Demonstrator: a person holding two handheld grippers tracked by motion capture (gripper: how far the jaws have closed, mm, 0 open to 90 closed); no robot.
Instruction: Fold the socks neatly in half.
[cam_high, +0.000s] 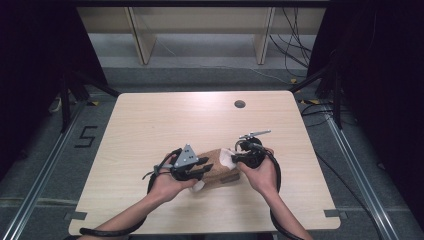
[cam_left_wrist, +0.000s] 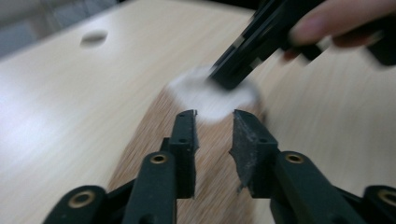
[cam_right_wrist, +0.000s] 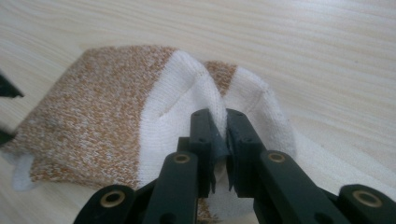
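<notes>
**Two grippers meet over a sock at the near edge of the table**

On a pale wooden table (cam_high: 165, 120), I hold a gripper in each hand, and both close in on a single sock (cam_high: 216, 165), brown-speckled with white ends, lying near my side of the tabletop. My right gripper (cam_right_wrist: 219, 135) has its jaws pinched together on a raised fold of the sock's white end (cam_right_wrist: 187, 93); the knit stands up in a ridge between the two black tips, with almost no gap left between them. The speckled brown body of the sock (cam_right_wrist: 93, 102) stretches away to the left in the right gripper view and lies flat on the wood.

My left gripper (cam_left_wrist: 215, 135) sits over the other part of the sock, its jaws apart with brown fabric (cam_left_wrist: 154, 135) showing in the gap; I cannot tell from the blurred left gripper view whether the tips press the cloth or only hover above it. Beyond them the white end (cam_left_wrist: 210, 95) shows as a soft blur, with the black tip of my right gripper (cam_left_wrist: 243, 60) on it and a fingertip (cam_left_wrist: 327, 18) above.

From the high view, my left hand (cam_high: 167, 185) and right hand (cam_high: 262, 175) flank the sock, the left gripper (cam_high: 200, 167) carrying a grey three-cornered plate (cam_high: 186, 156). A round hole (cam_high: 240, 104) marks the far side of the table.
</notes>
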